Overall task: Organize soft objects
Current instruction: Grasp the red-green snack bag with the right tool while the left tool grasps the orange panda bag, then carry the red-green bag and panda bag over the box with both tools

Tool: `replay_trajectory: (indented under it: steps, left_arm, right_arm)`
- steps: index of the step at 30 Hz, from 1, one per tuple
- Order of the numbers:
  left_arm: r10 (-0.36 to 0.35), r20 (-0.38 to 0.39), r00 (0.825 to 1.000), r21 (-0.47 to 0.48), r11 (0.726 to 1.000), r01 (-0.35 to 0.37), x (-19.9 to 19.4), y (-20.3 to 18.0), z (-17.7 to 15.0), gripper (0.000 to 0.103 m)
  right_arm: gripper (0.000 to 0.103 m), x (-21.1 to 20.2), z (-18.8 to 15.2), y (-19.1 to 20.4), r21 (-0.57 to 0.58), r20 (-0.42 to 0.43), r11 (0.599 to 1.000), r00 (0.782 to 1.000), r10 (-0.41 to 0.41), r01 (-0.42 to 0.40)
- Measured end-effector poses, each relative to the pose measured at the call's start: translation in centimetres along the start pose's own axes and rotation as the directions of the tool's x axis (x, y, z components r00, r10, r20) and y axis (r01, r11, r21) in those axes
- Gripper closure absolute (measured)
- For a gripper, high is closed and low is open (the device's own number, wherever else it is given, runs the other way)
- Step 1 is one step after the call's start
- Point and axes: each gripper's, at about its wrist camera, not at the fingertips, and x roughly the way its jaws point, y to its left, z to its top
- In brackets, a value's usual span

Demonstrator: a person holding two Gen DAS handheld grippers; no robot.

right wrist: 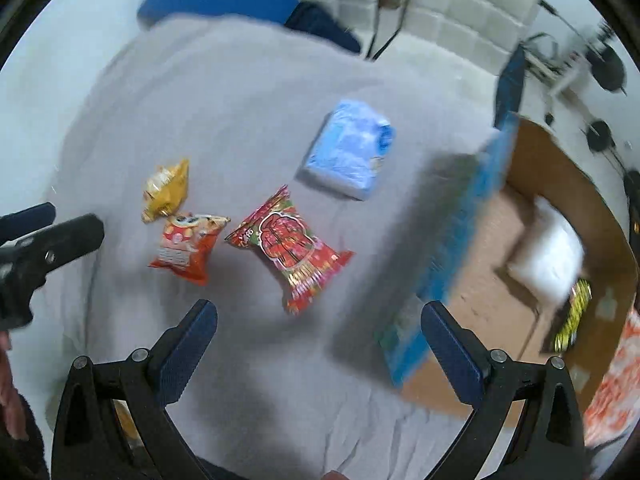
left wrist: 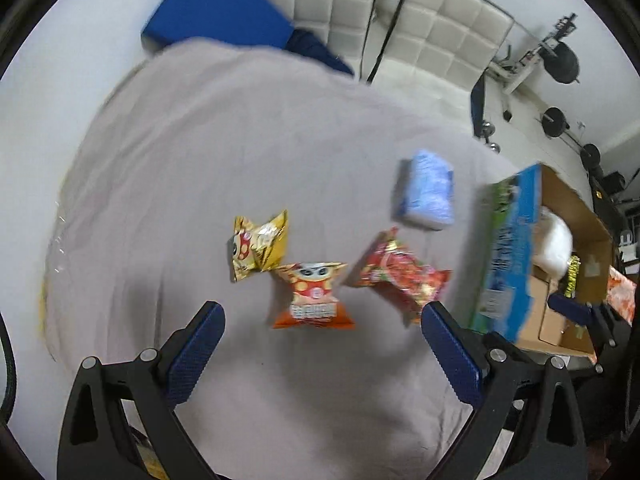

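Spread wide, fingers of both grippers, left and right, gripping nothing. On grey bed sheet: red snack bag lying diagonally, beside orange bag, yellow bag, blue pack. Cardboard box at right.

Motion blur across both views. Print on orange snack bag and red snack bag unreadable. Inside cardboard box: white soft pack smeared, contents unclear; yellow-black packet beside it partly hidden. Orange-white item right of box cut by frame edge.
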Motion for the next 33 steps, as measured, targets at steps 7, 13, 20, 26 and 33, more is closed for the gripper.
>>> replay_trajectory:
  steps: [7,13,20,26,33]
  left_arm:
    - [-0.005,-0.147,0.989,-0.017,1.0,0.003,8.3,2.3,1.1,0.002]
    - [-0.01,-0.211,0.977,-0.033,0.999,0.004,12.2,3.9,1.5,0.002]
    - [-0.013,-0.244,0.97,-0.03,1.0,0.006,13.9,4.0,1.1,0.002]
    - [0.009,-0.277,0.961,-0.01,1.0,-0.012,16.2,2.8,1.2,0.003]
    - [0.082,-0.319,0.944,0.057,0.996,-0.067,19.1,0.7,0.7,0.041]
  right_arm:
    - [0.0,9.0,4.0,1.8,-0.104,-0.172,0.994,0.984,-0.033,0.015]
    - [0.033,13.7,5.0,2.0,-0.089,-0.254,0.996,0.967,-0.034,0.011]
    - [0.049,14.1,4.1,-1.6,0.282,-0.294,0.958,0.946,0.136,-0.05]
    - [0.036,14.1,4.7,-3.0,0.34,-0.266,0.938,0.951,0.156,-0.058]
    - [0.036,15.1,5.6,-2.2,0.297,-0.29,0.955,0.953,0.091,-0.001]
